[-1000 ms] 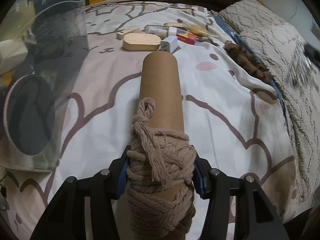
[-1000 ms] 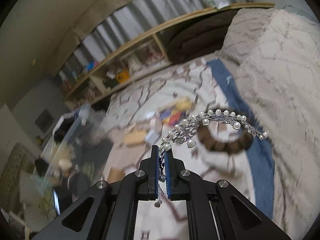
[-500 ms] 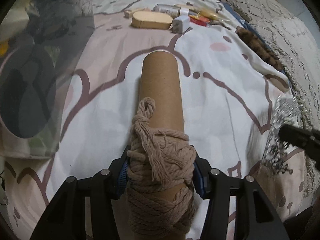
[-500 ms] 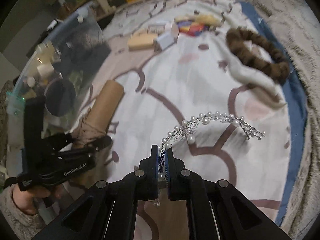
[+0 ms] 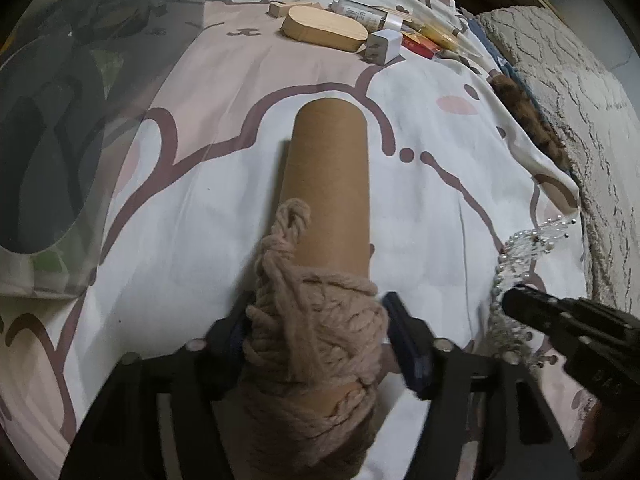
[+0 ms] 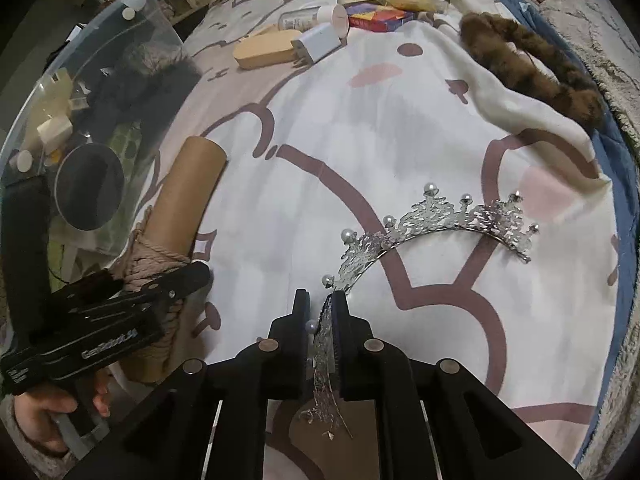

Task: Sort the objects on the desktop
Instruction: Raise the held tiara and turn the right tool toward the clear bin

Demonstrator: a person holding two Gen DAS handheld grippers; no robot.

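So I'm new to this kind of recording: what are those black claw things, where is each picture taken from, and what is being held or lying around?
There is no robot here. A person holds a black two-finger gripper in each hand, and each picture comes from a camera on one gripper, looking along its fingers.

In the left-hand view, the left gripper straddles a brown cardboard tube wound with beige rope that lies on the patterned bedsheet; its jaws are opening, and one finger already stands clear of the rope.

In the right-hand view, the right gripper is shut on one end of a silver tiara with pearls.

Further back lie an oval wooden block, a white charger plug, a small white bottle, a colourful box and a brown furry band. A clear plastic bin stands at the left.
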